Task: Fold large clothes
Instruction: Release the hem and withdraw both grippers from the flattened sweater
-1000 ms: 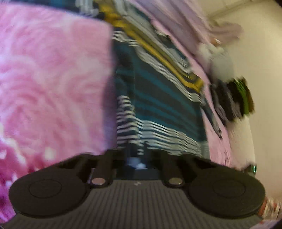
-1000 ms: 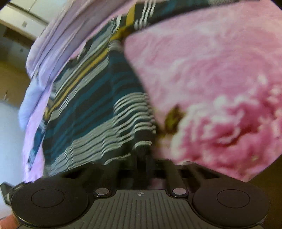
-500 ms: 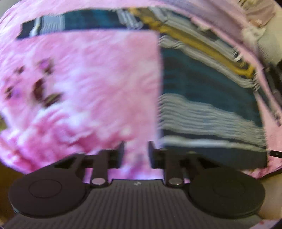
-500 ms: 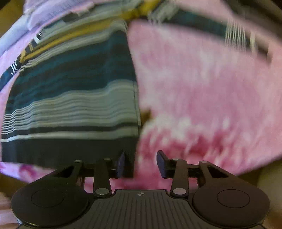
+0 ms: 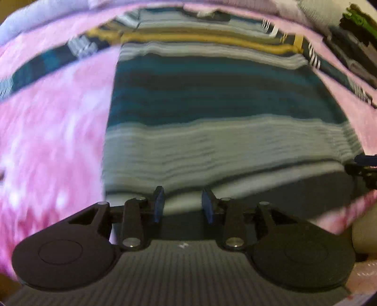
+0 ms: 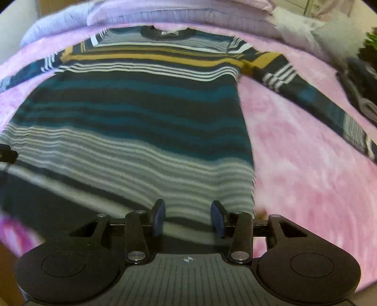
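A large striped sweater point(image 6: 132, 113) in teal, black, white and mustard lies flat on a pink blanket point(image 6: 306, 164), collar at the far end, both sleeves spread outward. The left wrist view shows the same sweater point(image 5: 212, 117) with its hem near me. My left gripper point(image 5: 182, 208) is open just above the hem with nothing between its fingers. My right gripper point(image 6: 187, 217) is open too, over the hem near the sweater's right side edge. The other gripper's tip point(image 5: 362, 164) shows at the right border of the left wrist view.
The pink blanket point(image 5: 47, 141) covers the bed on both sides of the sweater. Pale lilac bedding point(image 6: 188, 14) is bunched along the far edge. A dark pile of clothes point(image 6: 362, 77) lies at the far right.
Both grippers let go of the sweater's hem and opened. Both views swung from the sweater's side edges toward its middle, and the sweater now lies flat.
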A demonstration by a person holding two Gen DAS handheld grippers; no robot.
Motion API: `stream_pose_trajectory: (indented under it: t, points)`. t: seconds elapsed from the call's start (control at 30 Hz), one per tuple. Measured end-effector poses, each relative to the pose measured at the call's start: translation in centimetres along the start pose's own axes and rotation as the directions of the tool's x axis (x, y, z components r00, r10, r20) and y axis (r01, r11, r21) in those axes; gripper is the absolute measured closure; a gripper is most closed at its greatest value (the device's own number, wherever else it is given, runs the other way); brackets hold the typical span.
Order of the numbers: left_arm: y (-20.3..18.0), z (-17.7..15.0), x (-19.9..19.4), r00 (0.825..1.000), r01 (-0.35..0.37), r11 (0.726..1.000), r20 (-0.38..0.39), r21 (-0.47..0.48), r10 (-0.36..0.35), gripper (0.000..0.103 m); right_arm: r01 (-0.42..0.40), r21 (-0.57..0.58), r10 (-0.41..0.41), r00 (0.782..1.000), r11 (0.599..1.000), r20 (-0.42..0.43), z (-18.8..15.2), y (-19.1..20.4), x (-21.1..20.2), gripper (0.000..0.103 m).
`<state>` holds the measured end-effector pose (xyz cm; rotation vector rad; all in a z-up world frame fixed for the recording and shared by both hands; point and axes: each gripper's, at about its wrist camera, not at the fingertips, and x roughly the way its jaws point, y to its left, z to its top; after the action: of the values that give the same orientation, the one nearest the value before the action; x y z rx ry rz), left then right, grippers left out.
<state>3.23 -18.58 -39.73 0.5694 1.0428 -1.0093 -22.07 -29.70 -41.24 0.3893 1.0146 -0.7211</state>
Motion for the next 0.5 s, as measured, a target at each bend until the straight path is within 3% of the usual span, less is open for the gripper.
stream_pose_trajectory:
  t: [0.1, 0.17, 0.2, 0.23, 0.3, 0.37, 0.43, 0.5]
  points:
    - [0.6, -2.9, -1.6, 0.993, -0.028, 0.999, -0.116, -0.032, 0.024, 0.071, -0.014, -0.033, 0.01, 0.994, 0.999, -0.111, -2.5, 0.1, -1.9, 0.054]
    - [1.0, -3.9, -1.8, 0.967, -0.075, 0.995, -0.249, -0.064, 0.057, 0.071, -0.023, -0.05, 0.007, 0.956, 0.999, -0.293, -3.1, 0.1, -1.5, 0.05]
    - [1.5, -4.3, -2.2, 0.955, -0.101, 0.991, -0.287, -0.087, 0.072, 0.071, -0.027, -0.02, 0.018, 0.927, 0.999, -0.376, -3.5, -0.3, -1.2, 0.05]
    - [1.8, -4.3, -3.1, 0.949, -0.124, 0.987, -0.301, -0.101, 0.088, 0.071, -0.029, 0.023, 0.036, 0.91, 0.999, -0.413, -3.7, -0.9, -1.5, 0.05]
    - [2.1, -3.4, -5.8, 0.958, -0.144, 0.982, -0.265, -0.121, 0.108, 0.071, -0.048, 0.126, 0.097, 0.902, 0.991, -0.42, -3.2, -2.4, -3.1, 0.05]
    - [2.4, -1.7, -9.0, 0.971, -0.149, 0.976, -0.211, -0.155, 0.115, 0.071, -0.05, 0.197, 0.126, 0.909, 0.979, -0.398, -1.8, -3.8, -5.0, 0.048]
    - [2.3, 1.3, -11.9, 0.979, -0.164, 0.97, -0.15, -0.18, 0.138, 0.069, -0.063, 0.236, 0.144, 0.929, 0.97, -0.342, 0.6, -4.9, -7.5, 0.044]
    - [1.5, 4.2, -15.0, 0.982, -0.181, 0.966, -0.083, -0.182, 0.169, 0.061, -0.077, 0.244, 0.144, 0.952, 0.967, -0.27, 4.0, -5.6, -9.8, 0.041]
